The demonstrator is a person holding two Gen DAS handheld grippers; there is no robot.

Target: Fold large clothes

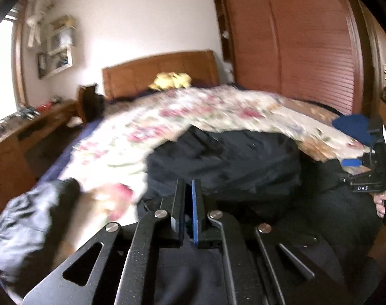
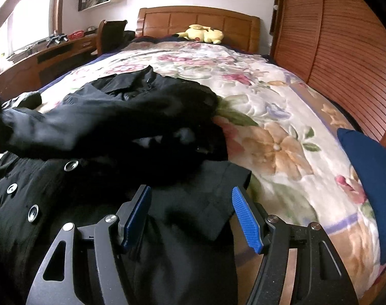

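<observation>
Left gripper (image 1: 189,190) jaws together, dark cloth of the black coat (image 2: 96,127) apparently pinched between them. Right gripper (image 2: 191,200) jaws apart above a coat flap, nothing held. Coat lies rumpled on the floral bedspread (image 2: 269,106); metal buttons (image 2: 71,165) face up, one sleeve draped across the body.

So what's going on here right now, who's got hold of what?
A person with a gripper in each hand is folding a black coat on the floral bedspread. The left gripper is shut, though blur hides whether it pinches fabric. The right gripper hangs open over the coat's edge, gripping nothing.
</observation>
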